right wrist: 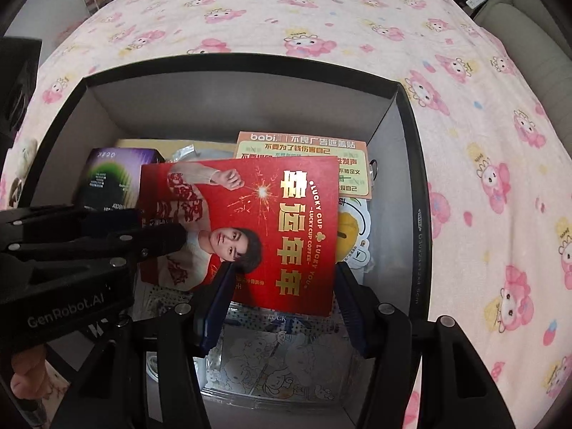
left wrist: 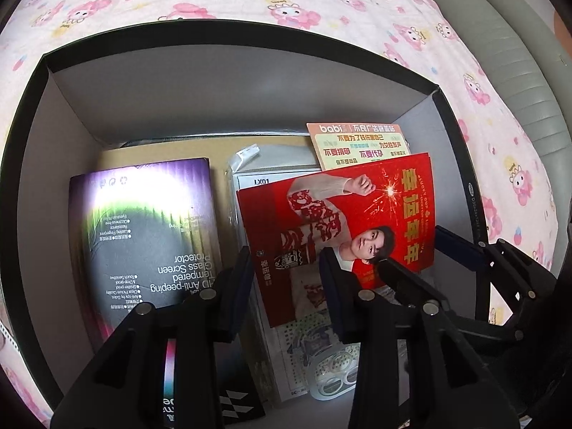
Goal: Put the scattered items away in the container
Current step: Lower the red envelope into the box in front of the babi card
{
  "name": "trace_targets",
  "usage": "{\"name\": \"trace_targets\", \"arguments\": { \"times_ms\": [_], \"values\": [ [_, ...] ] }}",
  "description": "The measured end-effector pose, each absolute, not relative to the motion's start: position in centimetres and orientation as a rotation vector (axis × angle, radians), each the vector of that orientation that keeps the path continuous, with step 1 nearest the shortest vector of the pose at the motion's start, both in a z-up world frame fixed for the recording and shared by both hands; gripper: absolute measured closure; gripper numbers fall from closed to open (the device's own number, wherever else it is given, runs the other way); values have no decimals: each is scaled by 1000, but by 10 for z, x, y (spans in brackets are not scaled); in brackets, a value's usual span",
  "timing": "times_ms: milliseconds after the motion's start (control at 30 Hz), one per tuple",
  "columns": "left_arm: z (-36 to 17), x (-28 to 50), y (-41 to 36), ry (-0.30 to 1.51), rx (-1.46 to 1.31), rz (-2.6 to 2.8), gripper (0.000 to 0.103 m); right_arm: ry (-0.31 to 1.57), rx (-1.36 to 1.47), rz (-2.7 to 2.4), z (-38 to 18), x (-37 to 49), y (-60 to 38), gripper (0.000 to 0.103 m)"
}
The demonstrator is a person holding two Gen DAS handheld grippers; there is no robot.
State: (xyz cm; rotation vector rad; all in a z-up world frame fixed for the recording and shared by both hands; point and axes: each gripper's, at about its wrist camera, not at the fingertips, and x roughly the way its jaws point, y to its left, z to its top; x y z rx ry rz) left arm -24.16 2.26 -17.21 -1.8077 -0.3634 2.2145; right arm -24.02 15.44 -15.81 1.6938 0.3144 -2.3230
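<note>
A black box [left wrist: 32, 114] with grey inner walls sits on the bed; it also shows in the right wrist view [right wrist: 411, 136]. Inside lie a red Lucky Cup card [left wrist: 336, 214], a purple screen-protector box [left wrist: 143, 228], a green and orange babi sticker sheet [left wrist: 357, 143] and clear plastic packets [left wrist: 264, 171]. My left gripper [left wrist: 286, 286] is open above the card's near edge. My right gripper [right wrist: 282, 304] is open, its fingers straddling the near edge of the red card [right wrist: 257, 221]. The right gripper also shows in the left wrist view [left wrist: 464, 250].
A pink cartoon-print sheet [right wrist: 321, 7] covers the bed all around the box. A grey padded bed edge [left wrist: 518, 53] runs at the right. A yellow round sticker [right wrist: 350, 228] and a clear packet with line drawings [right wrist: 279, 357] lie in the box. Dark objects [right wrist: 18, 71] stand at far left.
</note>
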Motion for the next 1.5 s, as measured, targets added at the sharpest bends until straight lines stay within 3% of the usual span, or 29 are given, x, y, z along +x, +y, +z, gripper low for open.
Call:
{"name": "trace_targets", "arguments": {
  "times_ms": [167,433,767,1167,1333,1500],
  "values": [
    [-182,-240,16,-379,-1892,2185,67,220,1647,-2377,-146,-239,168,50],
    [-155,-231,6,-410,-1800,2292,68,121,1570,-2336,-135,-234,165,50],
    [-161,-232,16,-470,-1805,2220,68,10,1781,-2184,-165,-240,165,53],
    [-150,-219,15,-591,-1751,2222,68,-18,1765,-2200,-160,-232,167,53],
    [-147,-210,-10,-610,-1787,2337,65,52,1638,-2319,-142,-225,164,53],
    [-154,-198,-14,-592,-1822,2290,64,96,1704,-2275,-153,-231,154,53]
  ]
}}
